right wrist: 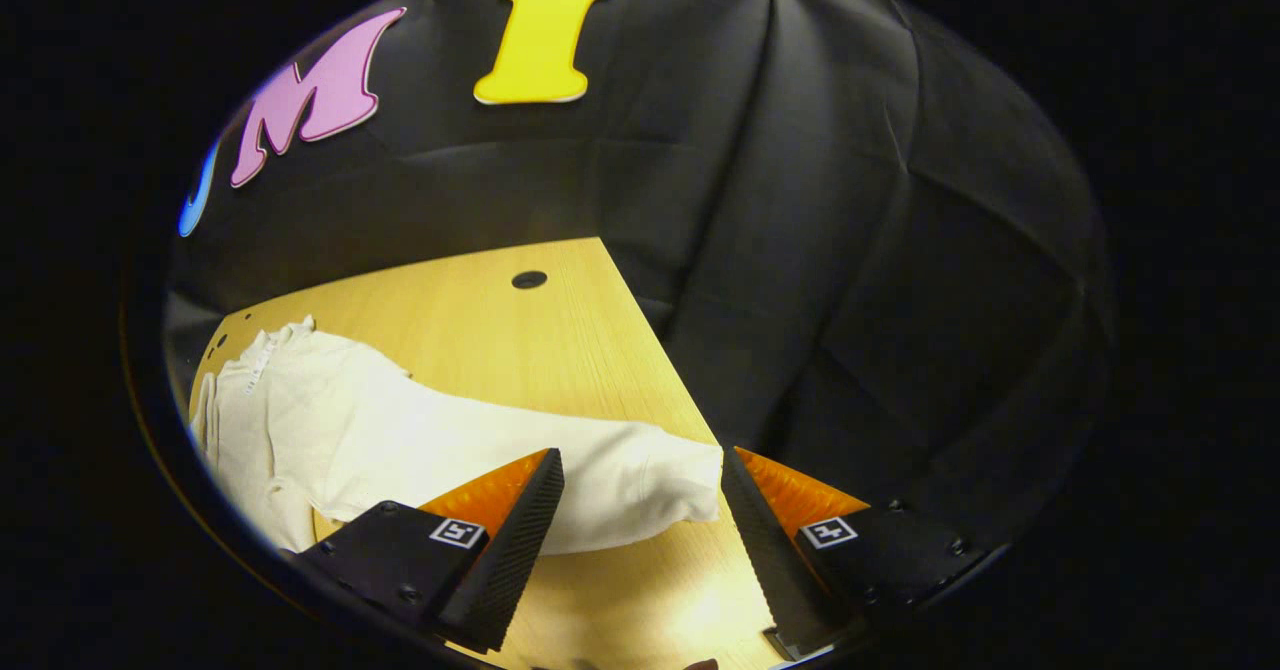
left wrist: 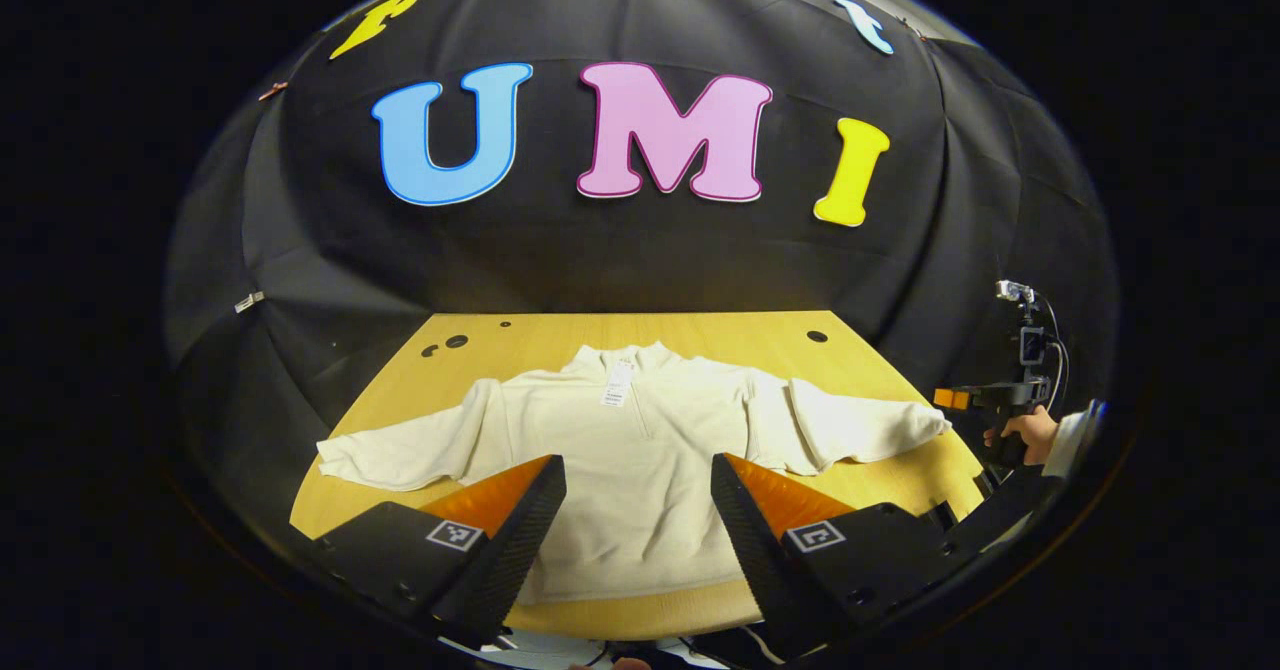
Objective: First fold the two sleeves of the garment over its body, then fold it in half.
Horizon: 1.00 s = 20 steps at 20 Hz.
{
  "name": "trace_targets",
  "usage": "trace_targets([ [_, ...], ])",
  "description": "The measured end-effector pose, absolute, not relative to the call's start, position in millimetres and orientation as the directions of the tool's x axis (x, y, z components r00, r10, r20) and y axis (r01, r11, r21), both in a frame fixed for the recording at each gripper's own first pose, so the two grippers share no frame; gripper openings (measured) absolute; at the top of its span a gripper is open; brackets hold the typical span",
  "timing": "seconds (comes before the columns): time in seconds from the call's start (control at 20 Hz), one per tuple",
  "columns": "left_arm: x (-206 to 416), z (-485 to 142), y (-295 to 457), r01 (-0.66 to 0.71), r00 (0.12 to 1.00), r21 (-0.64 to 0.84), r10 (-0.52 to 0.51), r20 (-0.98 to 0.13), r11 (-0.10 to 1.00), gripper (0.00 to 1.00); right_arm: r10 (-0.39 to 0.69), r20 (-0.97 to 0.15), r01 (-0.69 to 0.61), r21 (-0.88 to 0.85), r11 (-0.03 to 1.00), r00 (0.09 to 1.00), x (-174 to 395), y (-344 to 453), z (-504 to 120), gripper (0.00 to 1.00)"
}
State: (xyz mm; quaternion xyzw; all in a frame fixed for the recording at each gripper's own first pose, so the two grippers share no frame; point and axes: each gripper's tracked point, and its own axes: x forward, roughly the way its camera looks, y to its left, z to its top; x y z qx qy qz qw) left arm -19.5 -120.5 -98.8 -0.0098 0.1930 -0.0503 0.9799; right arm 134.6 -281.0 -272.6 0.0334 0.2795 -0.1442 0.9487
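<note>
A cream long-sleeved garment [left wrist: 640,430] lies flat and face up on the wooden table [left wrist: 700,335], collar toward the wall, both sleeves spread out sideways. My left gripper [left wrist: 638,490] hangs open above the lower body of the garment, nothing between its fingers. The right gripper [left wrist: 1000,405], held by a hand, shows at the far right beyond the cuff of the right sleeve [left wrist: 870,425]. In the right gripper view that sleeve [right wrist: 600,470] stretches toward the table's edge, and my right gripper [right wrist: 640,490] stands open just over its cuff end, not touching it.
The table's right edge [right wrist: 660,350] runs close beside the cuff, with black booth cloth beyond. Small dark holes [left wrist: 817,336] dot the tabletop near the back. A white tag [left wrist: 618,385] lies on the garment below the collar.
</note>
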Motion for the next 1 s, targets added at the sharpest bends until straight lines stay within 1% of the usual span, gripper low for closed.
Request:
trace_targets([
  [0.15,-24.0,-104.9,-131.4,0.099,0.907,-0.039,-0.106,-0.408,0.994,0.95,-0.240,-0.593,0.297,-0.001,0.955,0.769,143.9,-291.5,-301.8,0.98],
  [0.35,-38.6,-119.7,-156.2,0.112,0.873,-0.111,-0.151,-0.464,0.987,0.94,-0.213,-0.629,0.290,0.020,0.957,0.748,150.9,-297.7,-320.8,0.98],
  [0.5,-36.3,-118.0,-154.0,0.105,0.872,-0.100,-0.140,-0.469,0.989,0.94,-0.197,-0.656,0.263,0.003,0.965,0.729,150.0,-296.0,-331.0,0.98],
  [0.6,-34.7,-118.8,-154.0,0.104,0.871,-0.090,-0.135,-0.473,0.990,0.95,-0.174,-0.694,0.249,0.008,0.968,0.698,146.1,-291.5,-340.3,0.98],
  [0.65,-33.5,-119.0,-152.4,0.103,0.870,-0.082,-0.130,-0.476,0.991,0.94,-0.180,-0.677,0.261,0.018,0.965,0.713,152.6,-294.5,-337.8,0.98],
  [0.75,-32.0,-119.6,-151.1,0.105,0.868,-0.074,-0.128,-0.479,0.992,0.95,-0.175,-0.682,0.268,0.031,0.963,0.710,149.2,-293.2,-338.1,0.93],
  [0.8,-31.7,-121.0,-151.6,0.106,0.867,-0.075,-0.129,-0.481,0.992,0.95,-0.168,-0.685,0.257,0.030,0.966,0.709,150.9,-291.5,-341.7,0.92],
  [0.85,-30.8,-121.1,-151.2,0.107,0.867,-0.078,-0.131,-0.482,0.991,0.95,-0.161,-0.680,0.244,0.027,0.969,0.716,150.8,-288.5,-340.9,0.85],
  [1.0,-30.7,-121.1,-146.2,0.102,0.868,-0.077,-0.127,-0.480,0.992,0.95,-0.150,-0.692,0.231,0.024,0.973,0.706,148.4,-287.7,-342.5,0.27],
])
